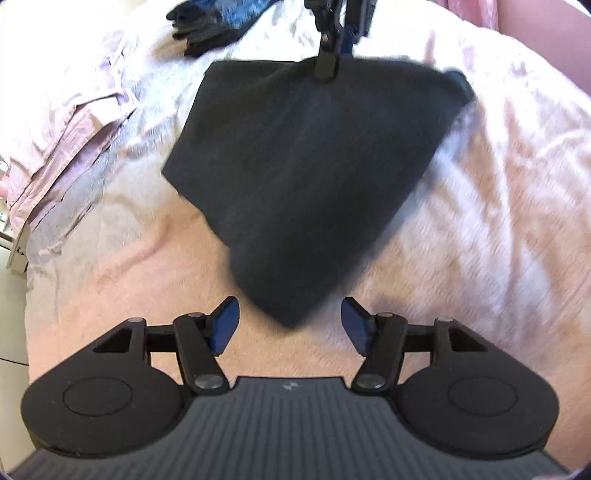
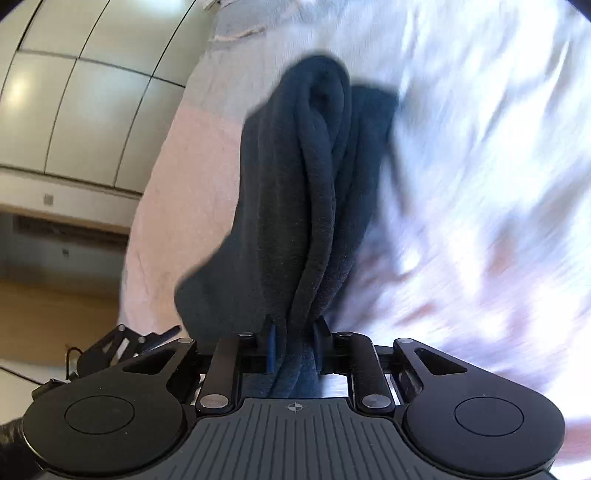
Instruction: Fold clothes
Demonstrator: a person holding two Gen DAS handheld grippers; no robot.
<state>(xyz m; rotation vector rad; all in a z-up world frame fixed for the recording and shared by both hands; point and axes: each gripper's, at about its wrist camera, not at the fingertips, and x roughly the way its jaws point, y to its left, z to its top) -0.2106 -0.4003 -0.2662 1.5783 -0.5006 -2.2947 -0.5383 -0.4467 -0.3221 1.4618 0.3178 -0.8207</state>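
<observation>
Dark cloth (image 1: 306, 177) lies folded on the pink bedspread (image 1: 498, 221), roughly triangular from the left wrist view, one corner pointing near, toward the left gripper (image 1: 290, 325). That gripper stands wide, pads clear of the corner, nothing held. Right gripper (image 2: 293, 345) is pinched narrow on a bunched edge of the cloth (image 2: 314, 192); several soft layers pass between its pads, and it shows at the cloth's far edge in the left view. Judgement: light, limp knit, thick where doubled; it will sag and slide open if lifted by one point, not fragile, not slippery on the textured spread. Best holds look like the near corner and the far edge, both layers together. Room: open bedspread to the right and near; to the left a rumpled pink garment (image 1: 70, 122) and, just beyond, the bed's edge with floor below (image 2: 55, 314). A second dark pile (image 1: 207, 26) sits far left, apart from the cloth. Motion blur hides fine detail on the right.
</observation>
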